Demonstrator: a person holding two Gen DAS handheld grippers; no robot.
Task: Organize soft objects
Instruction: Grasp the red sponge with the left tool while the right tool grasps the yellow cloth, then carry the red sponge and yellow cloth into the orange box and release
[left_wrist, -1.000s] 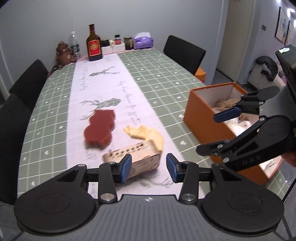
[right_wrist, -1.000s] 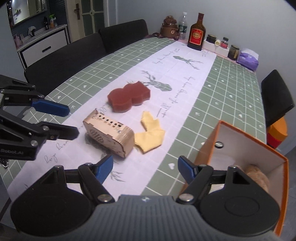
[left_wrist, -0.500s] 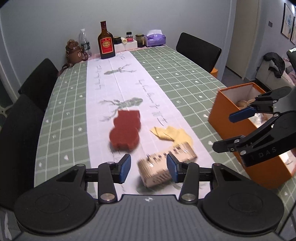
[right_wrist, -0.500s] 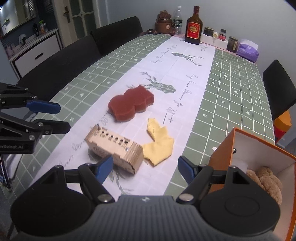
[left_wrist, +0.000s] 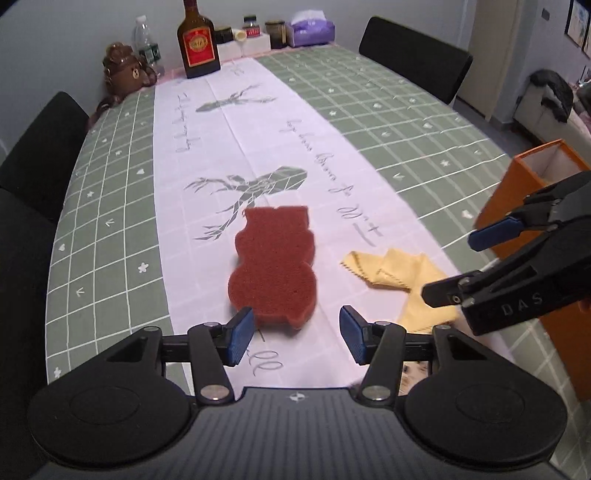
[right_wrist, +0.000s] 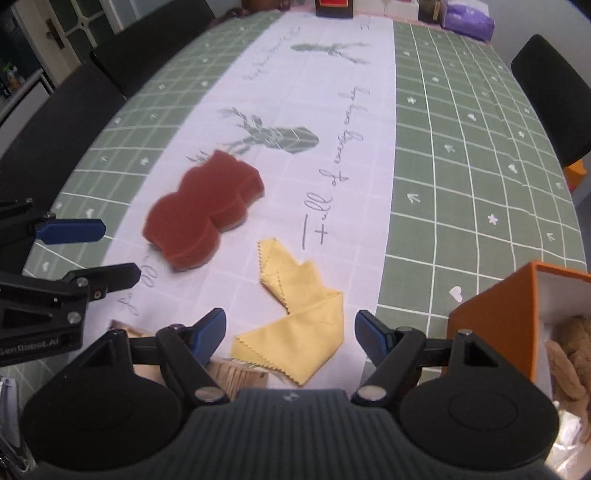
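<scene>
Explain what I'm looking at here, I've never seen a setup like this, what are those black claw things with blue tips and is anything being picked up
Those are two hand-held grippers, one in each of a person's hands, each with a fisheye camera looking along its blue-padded fingers. One picture is from the left gripper, the other from the right gripper; each also shows the other gripper at its edge.

On the table's green checked cloth lie a dark red sponge, a folded yellow cloth and, mostly hidden, a wooden box. An orange box holds a plush toy.

Nothing is held. The left jaws are opening in front of the sponge; the right jaws stand open over the yellow cloth.
</scene>
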